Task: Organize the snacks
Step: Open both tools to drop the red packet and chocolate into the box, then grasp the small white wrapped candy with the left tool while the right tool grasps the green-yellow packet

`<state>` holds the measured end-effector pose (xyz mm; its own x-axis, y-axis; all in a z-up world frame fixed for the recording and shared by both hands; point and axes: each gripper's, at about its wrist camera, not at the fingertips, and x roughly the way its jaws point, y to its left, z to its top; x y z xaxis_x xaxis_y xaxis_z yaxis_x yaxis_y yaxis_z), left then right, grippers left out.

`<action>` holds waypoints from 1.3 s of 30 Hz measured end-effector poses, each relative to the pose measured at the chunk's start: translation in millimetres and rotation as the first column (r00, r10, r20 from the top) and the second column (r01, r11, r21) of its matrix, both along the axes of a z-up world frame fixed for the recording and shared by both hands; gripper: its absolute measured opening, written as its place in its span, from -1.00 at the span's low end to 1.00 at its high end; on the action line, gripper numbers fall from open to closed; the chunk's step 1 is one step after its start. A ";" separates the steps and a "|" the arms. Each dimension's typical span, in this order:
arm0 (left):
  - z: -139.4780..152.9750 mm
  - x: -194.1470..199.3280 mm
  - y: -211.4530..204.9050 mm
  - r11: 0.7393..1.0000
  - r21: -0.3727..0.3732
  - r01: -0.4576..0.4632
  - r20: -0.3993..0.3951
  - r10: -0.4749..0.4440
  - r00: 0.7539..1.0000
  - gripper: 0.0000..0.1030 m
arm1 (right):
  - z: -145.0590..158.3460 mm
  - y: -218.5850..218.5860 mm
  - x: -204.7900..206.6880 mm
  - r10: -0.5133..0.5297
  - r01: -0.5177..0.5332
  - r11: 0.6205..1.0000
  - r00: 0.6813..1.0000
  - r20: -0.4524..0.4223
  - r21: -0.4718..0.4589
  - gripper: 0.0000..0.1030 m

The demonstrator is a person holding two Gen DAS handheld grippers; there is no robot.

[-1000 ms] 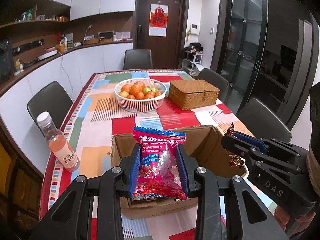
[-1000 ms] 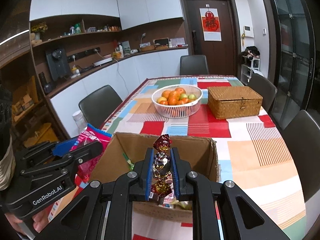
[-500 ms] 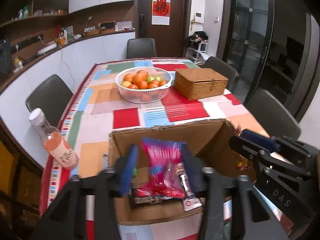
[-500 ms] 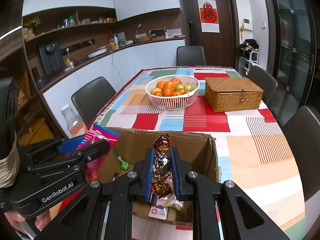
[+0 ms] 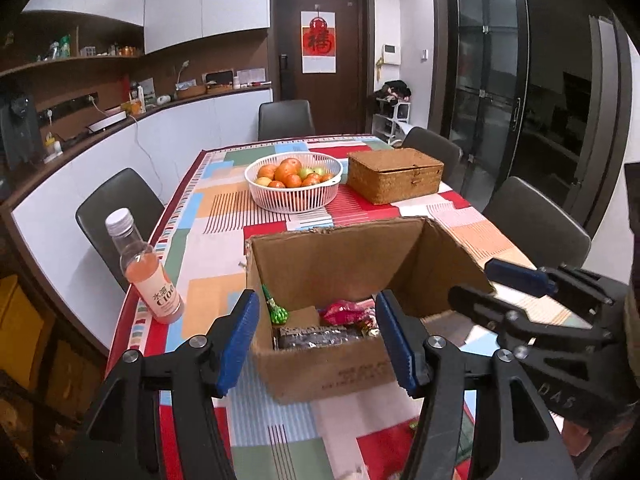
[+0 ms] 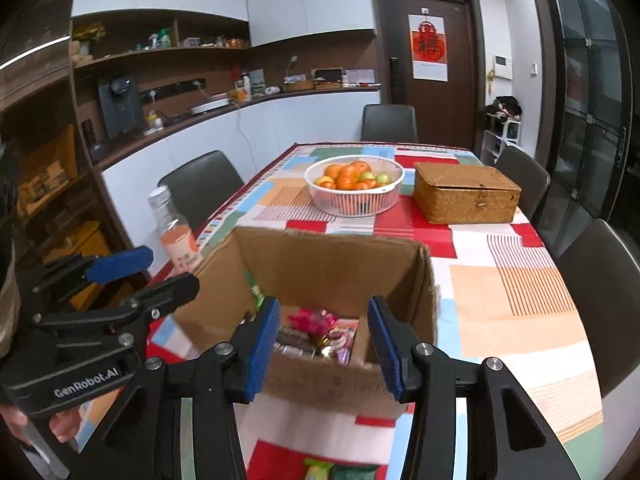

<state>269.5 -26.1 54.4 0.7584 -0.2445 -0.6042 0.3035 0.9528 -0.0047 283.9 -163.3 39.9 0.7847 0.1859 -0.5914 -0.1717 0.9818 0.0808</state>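
Observation:
An open cardboard box [image 5: 320, 372] [image 6: 328, 264] stands on the patchwork tablecloth near the front edge. Inside lie a pink snack bag [image 5: 344, 312] [image 6: 312, 318], a dark packet [image 5: 316, 336], a green-wrapped candy [image 5: 278, 314] and foil candies [image 6: 326, 350]. My left gripper [image 5: 318, 344] is open and empty, just in front of and above the box. My right gripper [image 6: 322, 344] is open and empty over the box's near wall. Each gripper shows in the other's view, the right one [image 5: 520, 292] beside the box's right wall, the left one [image 6: 132, 276] at its left.
A bottle of pink drink [image 5: 146, 272] [image 6: 176, 236] stands left of the box near the table edge. A white basket of fruit [image 5: 294, 180] [image 6: 354, 184] and a wicker box [image 5: 394, 176] [image 6: 466, 192] are farther back. Loose snacks [image 6: 340, 470] lie in front of the box. Dark chairs surround the table.
Both grippers opened. The pink snack bag left my left gripper and the foil candy left my right gripper; both now lie inside the box. Both grippers drew back slightly.

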 end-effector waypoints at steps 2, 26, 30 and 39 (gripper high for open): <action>-0.2 -9.9 1.9 1.000 -0.002 0.000 0.006 0.000 1.000 0.17 | -1.8 2.4 -7.3 0.013 -0.013 1.000 1.000 -0.004 0.000 -0.09; -107.2 -75.0 10.8 0.996 0.084 0.039 -0.250 -0.017 0.968 0.17 | -98.8 14.2 -57.5 0.079 -0.081 0.997 0.960 -0.269 0.006 -0.09; -127.6 -75.7 8.6 0.994 0.090 0.055 -0.307 -0.025 0.951 0.17 | -118.8 12.7 -60.7 0.073 -0.074 0.997 0.943 -0.324 0.007 -0.09; -160.7 -72.9 7.8 0.994 0.084 0.063 -0.394 -0.025 0.919 0.12 | -137.8 11.2 -56.6 0.064 -0.071 0.997 0.927 -0.369 -0.006 -0.23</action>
